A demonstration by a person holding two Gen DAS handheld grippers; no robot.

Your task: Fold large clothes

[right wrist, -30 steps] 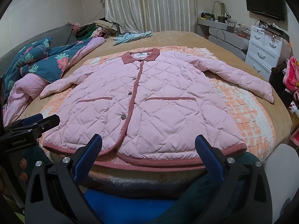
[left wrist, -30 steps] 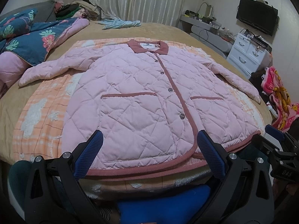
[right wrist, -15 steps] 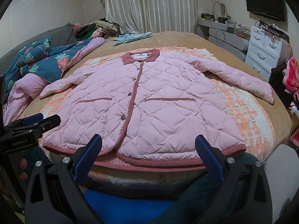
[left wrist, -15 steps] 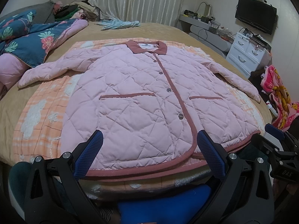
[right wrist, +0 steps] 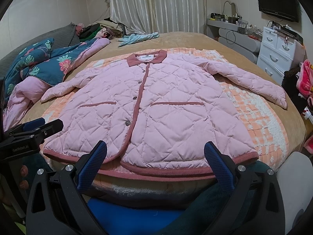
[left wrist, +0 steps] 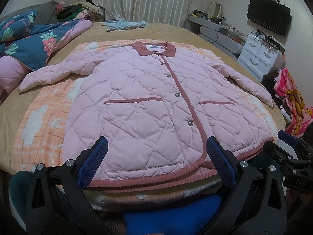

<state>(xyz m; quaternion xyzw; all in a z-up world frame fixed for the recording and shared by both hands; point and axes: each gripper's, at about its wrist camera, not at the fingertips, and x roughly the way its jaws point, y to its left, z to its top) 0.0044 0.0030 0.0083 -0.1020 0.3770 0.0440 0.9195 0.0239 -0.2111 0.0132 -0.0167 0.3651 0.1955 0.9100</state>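
A wide bed covered in a tan plush spread fills most of both views. An orange-and-white checked fleece blanket lies flat across its middle, and a pink quilted jacket with dusty-rose trim is spread on that blanket. At upper left a dark blue floral quilt with pink lining is bunched up. A pale blue garment lies crumpled at upper centre.
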